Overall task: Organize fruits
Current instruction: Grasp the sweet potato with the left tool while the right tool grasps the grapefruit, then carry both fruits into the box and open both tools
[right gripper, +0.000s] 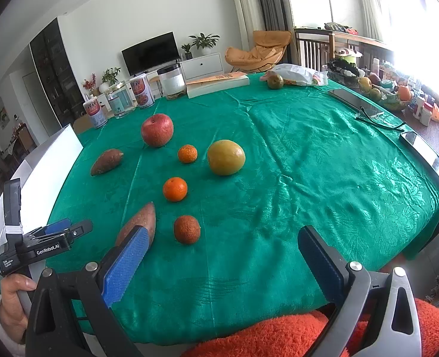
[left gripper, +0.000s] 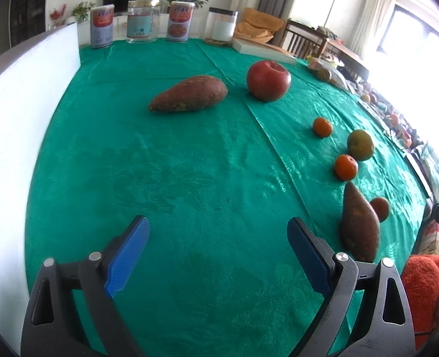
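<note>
Left wrist view: left hand-held gripper (left gripper: 218,250) wide open, empty, over bare green bench (left gripper: 189,163); far sweet potato (left gripper: 188,93) and apple (left gripper: 268,81) ahead, white board (left gripper: 26,125) at left, jars (left gripper: 160,22) along far edge. Right wrist view: right hand-held gripper (right gripper: 222,263) wide open, empty; near sweet potato (right gripper: 140,221) just beside its left finger, tangerines (right gripper: 174,189) and a yellow-green fruit (right gripper: 226,157) beyond, book (right gripper: 218,84) far.

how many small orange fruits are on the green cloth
3: one between the apple and the big yellow-green fruit, one mid-cloth, and a darker one nearest, beside a sweet potato.
</note>
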Motion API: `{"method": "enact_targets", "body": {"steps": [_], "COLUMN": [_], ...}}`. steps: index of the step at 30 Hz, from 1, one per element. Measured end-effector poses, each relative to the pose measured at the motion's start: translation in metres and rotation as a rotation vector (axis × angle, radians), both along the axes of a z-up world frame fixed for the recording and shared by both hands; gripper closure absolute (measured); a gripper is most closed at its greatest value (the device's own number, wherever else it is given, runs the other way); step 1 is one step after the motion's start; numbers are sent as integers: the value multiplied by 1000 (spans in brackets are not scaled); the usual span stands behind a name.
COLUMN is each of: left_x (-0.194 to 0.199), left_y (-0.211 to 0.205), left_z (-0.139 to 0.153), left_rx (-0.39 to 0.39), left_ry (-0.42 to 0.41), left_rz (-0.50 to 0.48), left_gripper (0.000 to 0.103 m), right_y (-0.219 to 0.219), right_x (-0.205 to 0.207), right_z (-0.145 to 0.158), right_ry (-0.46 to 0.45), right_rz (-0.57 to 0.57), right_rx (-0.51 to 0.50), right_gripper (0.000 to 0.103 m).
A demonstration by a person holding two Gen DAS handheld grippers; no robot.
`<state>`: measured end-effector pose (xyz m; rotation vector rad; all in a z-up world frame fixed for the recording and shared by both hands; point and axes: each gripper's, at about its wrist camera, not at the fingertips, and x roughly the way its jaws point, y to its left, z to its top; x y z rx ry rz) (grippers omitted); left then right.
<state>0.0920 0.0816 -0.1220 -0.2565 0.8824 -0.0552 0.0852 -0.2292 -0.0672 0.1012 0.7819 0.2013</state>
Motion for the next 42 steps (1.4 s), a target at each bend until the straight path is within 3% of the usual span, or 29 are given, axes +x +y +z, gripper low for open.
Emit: {"method": "enact_targets", "body": {"steps": [5, 9, 12, 13, 14, 18, 25, 30, 34, 39, 41, 42], "left_x": [1, 12, 23, 25, 28, 32, 26, 16, 6, -5, -8, -9], "left_y": [-33, -80, -106, -113, -119, -130, -93, -49, -24, -13, -10, -8], "left_z": [17, 25, 19, 16, 11, 6, 13, 30, 37, 43, 47, 49], "left_rx": [-122, -80, -31, -13, 10, 35, 29, 75, 47, 33, 26, 22], "left_ry": [47, 89, 122, 131, 150, 154, 121, 80, 65, 51, 48, 44], "left_rz": [-158, -282, -314, -327, -337, -358, -230, -140, -80, -57, -52, -49], "left_gripper": [9, 9, 13, 24, 42, 61, 61, 61, 61, 61, 61, 61], "right_y": [-7, -10, -14, -17, -20, -29, -40, -36, -13, 20, 19, 16], "right_x": [4, 4, 4, 3, 3, 5, 12, 72, 140, 193, 201, 201], "right_z": [-3, -3, -3, -3, -3, -6, -11, -2, -3, -41, -51, -51], "right_ry": [20, 16, 13, 13, 14, 28, 79, 176, 262, 399, 434, 432], "right_rz": [-14, -21, -32, -39, -45, -68, -92, -23, 65, 91, 88, 66], "right_rx": [45, 63, 86, 98, 112, 164, 230, 224, 122, 11, 55, 73], "right_gripper": [3, 3, 3, 3, 3, 3, 3, 4, 23, 24, 51, 51]}}
